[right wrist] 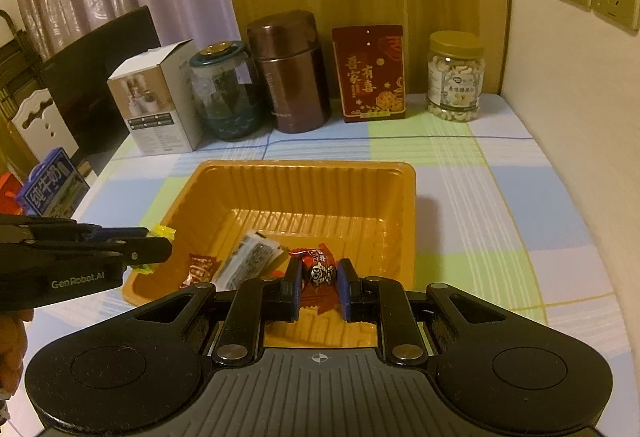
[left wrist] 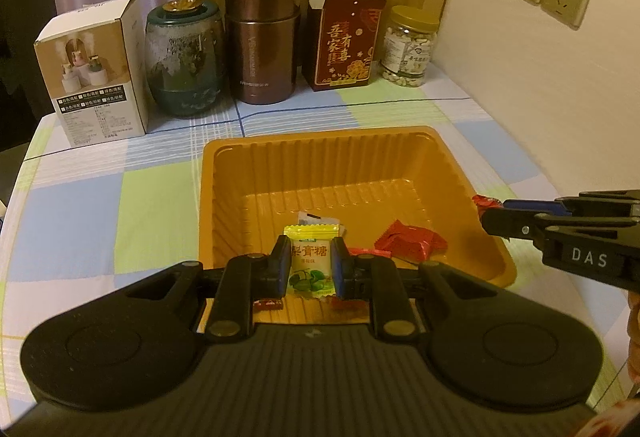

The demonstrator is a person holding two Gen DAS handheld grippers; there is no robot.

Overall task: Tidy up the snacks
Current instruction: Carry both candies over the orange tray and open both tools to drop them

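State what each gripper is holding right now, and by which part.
The left gripper pinches a yellow-green wrapped candy across its middle. The right gripper pinches a red wrapped candy across its middle. Both hang over the orange plastic tray.

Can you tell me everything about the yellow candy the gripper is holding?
The yellow candy is a small wrapped sweet in shiny yellow-green plastic with crimped ends, dark printed characters and a green fruit picture. The left gripper is shut on it, blue pads pressing both sides, holding it upright above the near end of the orange tray, touching nothing else.
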